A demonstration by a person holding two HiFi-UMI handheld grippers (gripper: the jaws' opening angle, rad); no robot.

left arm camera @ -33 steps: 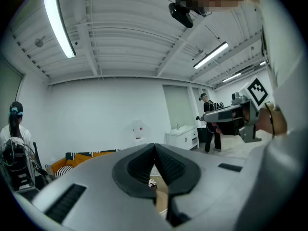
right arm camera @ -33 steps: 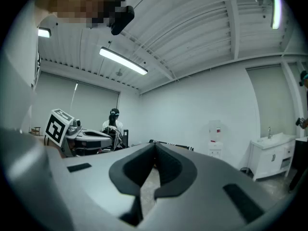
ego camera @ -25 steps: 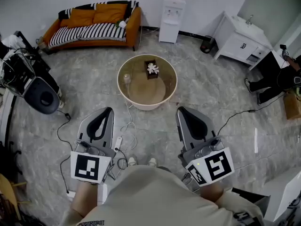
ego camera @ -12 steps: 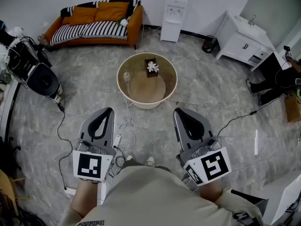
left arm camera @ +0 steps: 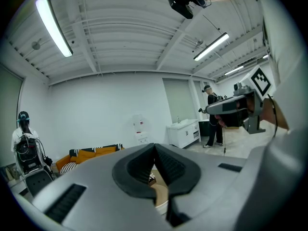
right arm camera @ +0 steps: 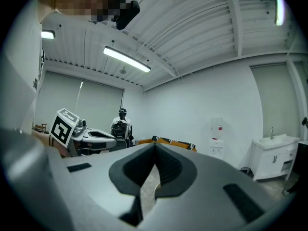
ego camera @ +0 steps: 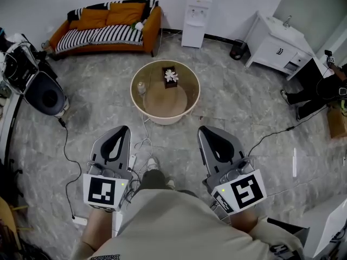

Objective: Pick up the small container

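Resting on round table (ego camera: 165, 101): small container (ego camera: 141, 87)

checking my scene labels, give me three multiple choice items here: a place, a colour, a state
1. The small container stands: A on the round table; B on a shelf; C on a chair.
2. The back cushions of the sofa are: A orange; B blue; C green.
3. The left gripper has its jaws: A wide apart; B closed on the container; C closed, empty.
Key: 1 A, it sits by the table's left rim; 2 A, the head view shows orange; 3 C, the jaws meet with nothing between.
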